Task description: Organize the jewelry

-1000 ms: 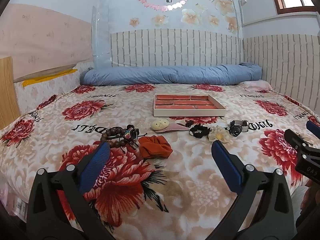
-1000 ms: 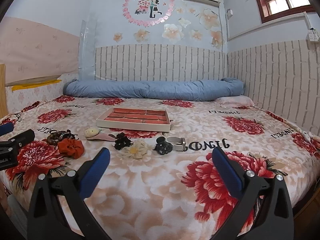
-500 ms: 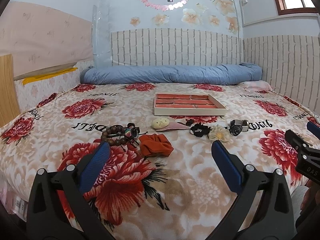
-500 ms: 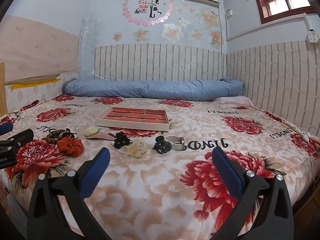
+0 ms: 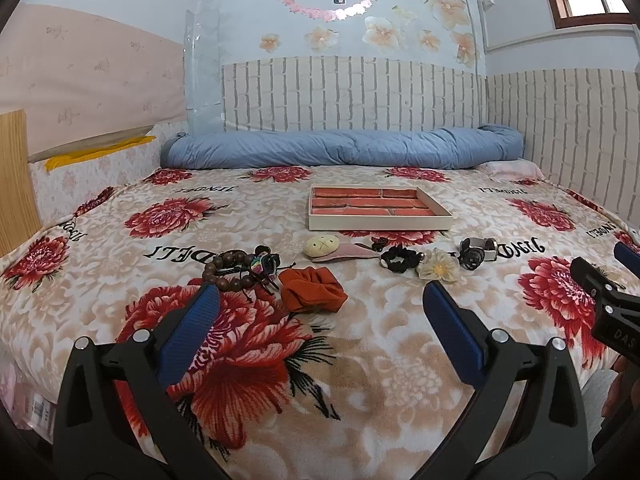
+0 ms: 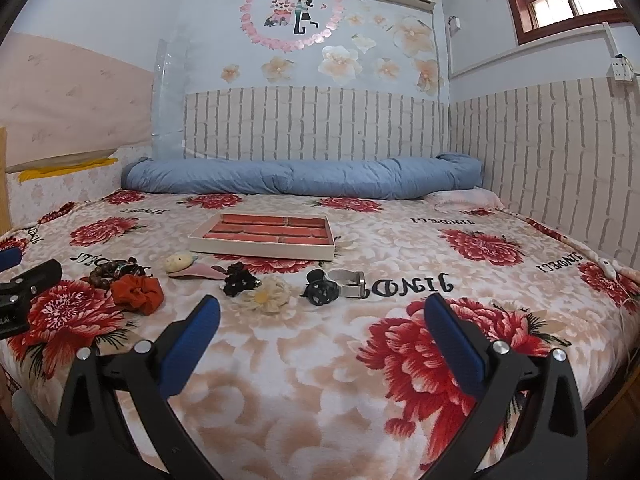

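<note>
left wrist view shows the left gripper [image 5: 320, 300] and right gripper [image 6: 322, 312] both wide apart and holding nothing over the bed [image 5: 360, 360], with the orange scrunchie [image 5: 312, 290] and wooden bead bracelet [image 5: 228, 270] lying near the tray [image 5: 380, 222].

On the bed [image 5: 400, 360] a row of small pieces lies before the divided tray [image 5: 378, 210] — bead bracelets [image 5: 236, 270] leftmost, then scrunchie [image 5: 312, 290], plush clip [image 5: 324, 247], dark hair tie [image 5: 400, 259], flower clip [image 5: 438, 266], claw clip [image 5: 472, 256] rightmost. Behind the tray, a rolled quilt [image 5: 340, 148] lies along the wall.
</note>
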Demonstrator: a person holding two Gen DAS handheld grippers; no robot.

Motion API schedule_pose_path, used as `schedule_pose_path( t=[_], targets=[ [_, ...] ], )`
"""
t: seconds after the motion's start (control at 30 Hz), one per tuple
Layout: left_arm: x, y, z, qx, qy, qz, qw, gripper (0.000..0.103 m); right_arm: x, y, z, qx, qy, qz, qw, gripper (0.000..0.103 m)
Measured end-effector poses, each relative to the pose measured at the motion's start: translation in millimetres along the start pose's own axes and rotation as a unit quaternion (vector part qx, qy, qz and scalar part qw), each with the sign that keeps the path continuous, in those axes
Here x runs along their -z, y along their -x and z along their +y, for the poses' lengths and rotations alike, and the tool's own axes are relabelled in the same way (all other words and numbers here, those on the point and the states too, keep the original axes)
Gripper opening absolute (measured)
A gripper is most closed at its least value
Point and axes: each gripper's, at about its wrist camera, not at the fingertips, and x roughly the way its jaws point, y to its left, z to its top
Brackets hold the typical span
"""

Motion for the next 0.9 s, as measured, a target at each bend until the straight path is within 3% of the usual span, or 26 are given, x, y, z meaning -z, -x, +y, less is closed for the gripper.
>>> schedule_pose_path(
  t=[0.9],
  targets=[
    [2.1,-1.1,0.4,0.001,0.001,0.005,1.0000,0.098,2.2,-4.0,-2.8,0.005,-0.005,0.006,1.000,0.099]
  ],
)
